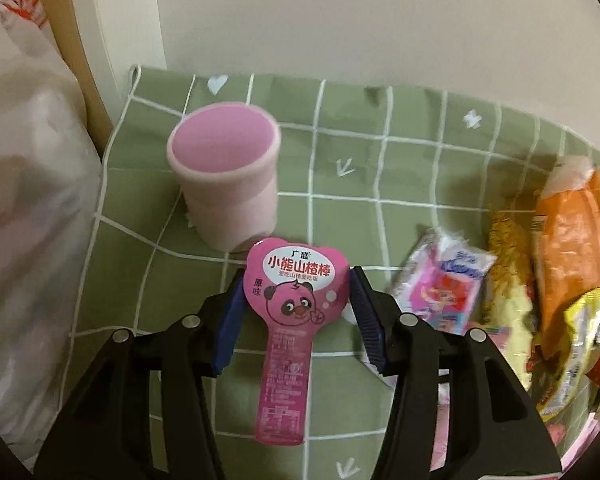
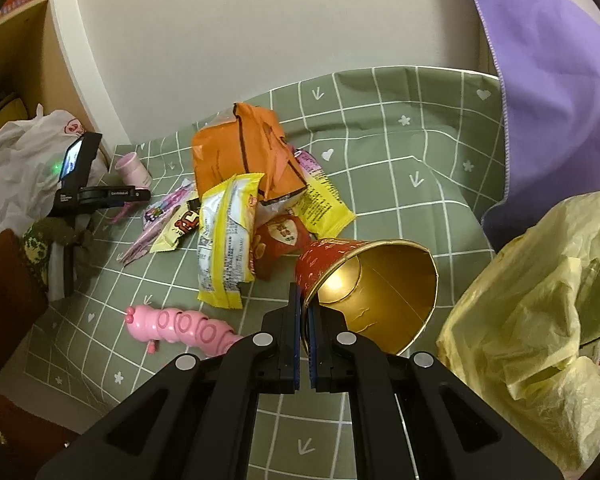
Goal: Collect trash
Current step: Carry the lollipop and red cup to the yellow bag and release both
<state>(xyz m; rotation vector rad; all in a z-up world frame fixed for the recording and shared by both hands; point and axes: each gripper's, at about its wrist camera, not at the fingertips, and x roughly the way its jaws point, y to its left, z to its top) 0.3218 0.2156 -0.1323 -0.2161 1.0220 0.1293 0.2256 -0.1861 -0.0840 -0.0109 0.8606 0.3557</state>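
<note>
A pink lollipop-shaped snack wrapper [image 1: 284,360] with a cartoon bear lies flat on the green checked cloth [image 1: 340,152]. My left gripper [image 1: 299,276] stands open around its heart-shaped top, and the blue pads [image 1: 230,320] do not press it. Just beyond stands a pink cup [image 1: 224,176]. My right gripper [image 2: 305,300] is shut on the rim of a red paper cup [image 2: 372,292] with a gold inside, tipped on its side above the cloth. A heap of wrappers lies behind it: an orange bag [image 2: 244,148], a yellow-white packet [image 2: 224,240] and a red packet [image 2: 280,236].
A crumpled yellow plastic bag [image 2: 532,320] sits at the right, with a purple cloth [image 2: 548,80] behind it. A pink caterpillar toy [image 2: 180,326] lies at the front left. A white plastic bag [image 1: 28,200] borders the cloth's left edge. A wall closes the back.
</note>
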